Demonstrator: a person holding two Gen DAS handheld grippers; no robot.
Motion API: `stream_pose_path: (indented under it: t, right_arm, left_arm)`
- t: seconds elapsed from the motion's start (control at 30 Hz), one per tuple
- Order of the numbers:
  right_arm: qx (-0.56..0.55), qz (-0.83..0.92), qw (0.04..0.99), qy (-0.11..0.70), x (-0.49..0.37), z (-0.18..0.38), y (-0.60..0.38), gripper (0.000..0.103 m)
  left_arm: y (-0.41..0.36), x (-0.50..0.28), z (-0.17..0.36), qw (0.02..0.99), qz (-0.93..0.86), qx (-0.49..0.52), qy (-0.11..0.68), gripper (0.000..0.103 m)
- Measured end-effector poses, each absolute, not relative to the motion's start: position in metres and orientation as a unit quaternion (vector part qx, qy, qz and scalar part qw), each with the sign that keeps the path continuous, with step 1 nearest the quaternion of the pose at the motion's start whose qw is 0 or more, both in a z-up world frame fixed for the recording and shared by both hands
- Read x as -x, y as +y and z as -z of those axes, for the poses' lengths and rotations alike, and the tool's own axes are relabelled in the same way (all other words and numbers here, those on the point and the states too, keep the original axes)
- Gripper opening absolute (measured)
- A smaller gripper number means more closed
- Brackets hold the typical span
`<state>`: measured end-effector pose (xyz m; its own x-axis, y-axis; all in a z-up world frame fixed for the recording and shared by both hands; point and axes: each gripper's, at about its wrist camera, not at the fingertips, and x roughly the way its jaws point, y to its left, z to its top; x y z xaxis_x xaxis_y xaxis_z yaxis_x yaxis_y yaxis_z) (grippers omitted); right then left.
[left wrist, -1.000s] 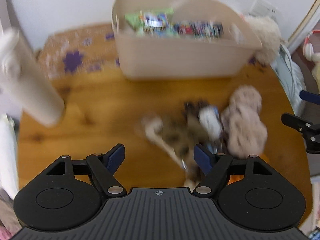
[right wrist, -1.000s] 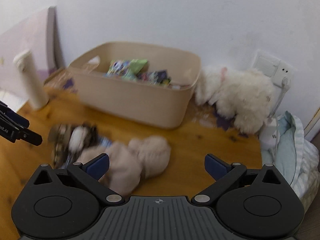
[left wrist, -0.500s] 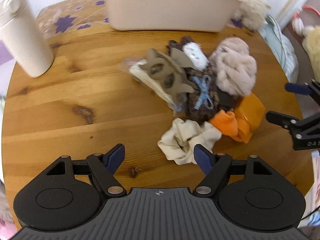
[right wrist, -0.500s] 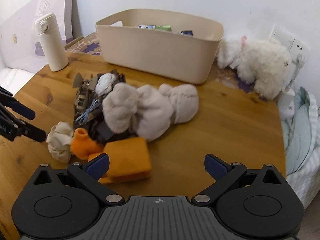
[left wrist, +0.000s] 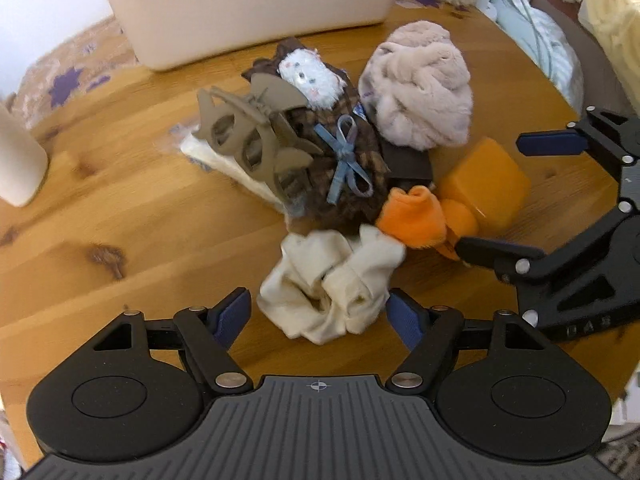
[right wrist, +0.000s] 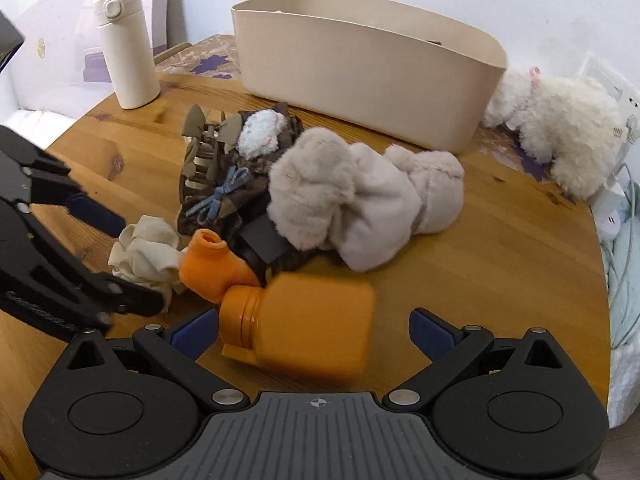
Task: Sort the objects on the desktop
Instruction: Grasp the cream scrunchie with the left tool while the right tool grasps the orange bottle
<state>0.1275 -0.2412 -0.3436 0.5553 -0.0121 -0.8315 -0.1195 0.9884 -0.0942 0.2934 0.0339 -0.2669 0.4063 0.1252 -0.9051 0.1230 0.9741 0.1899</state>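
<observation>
- Your left tongs (left wrist: 318,312) stand wide and grip nothing; the cream scrunchie (left wrist: 328,284) sits between the pads, with a gap on its left side. I can't tell whether the right pad touches it.
- Your right tongs (right wrist: 314,330) are spread wide too, empty, straddling the orange bottle (right wrist: 304,326) without pressing on it.
- Both lie on the desk (left wrist: 120,208), at the near edge of a pile: hair claw (left wrist: 256,144), brown plaid pouch (left wrist: 352,160), furry cloth (left wrist: 420,88), orange sock (left wrist: 414,216). The bin (right wrist: 368,64) stands behind the pile.
- Step in hand, as I read it: lining up two pickups at once, neither closed yet.
- The bottle lies on its side, long axis running across the right tongs' gap, neck to the left and touching the sock. Your pads would meet its two ends, so turn the wrist to take it across the body.
- The scrunchie is a soft, crumpled lump with no clear axis; close on it firmly.
- Then lift both toward the bin.
</observation>
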Motion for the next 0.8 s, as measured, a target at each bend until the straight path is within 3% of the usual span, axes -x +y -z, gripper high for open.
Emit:
stream_pose_path:
  t: [0.07, 0.17, 0.4, 0.7, 0.8]
  right_arm:
    - [0.071, -0.032, 0.875, 0.478, -0.13, 0.346, -0.24, 0.101]
    - [0.06, -0.028, 0.867, 0.495, -0.133, 0.352, -0.24, 0.097]
    - [0.016, -0.018, 0.86, 0.51, -0.128, 0.36, -0.245, 0.09]
    - [-0.075, 0.047, 0.866, 0.493, -0.119, 0.359, -0.256, 0.09]
    - [-0.06, 0.05, 0.869, 0.489, -0.12, 0.359, -0.25, 0.082]
  left_arm:
    - [0.036, -0.297, 0.267, 0.833, 0.003, -0.113, 0.542, 0.074]
    - [0.041, -0.302, 0.269, 0.829, 0.01, -0.096, 0.551, 0.058]
    - [0.039, -0.298, 0.268, 0.828, 0.024, -0.103, 0.55, 0.045]
    - [0.037, -0.298, 0.267, 0.831, 0.018, -0.098, 0.547, 0.042]
    - [0.036, -0.299, 0.267, 0.832, 0.016, -0.102, 0.546, 0.037]
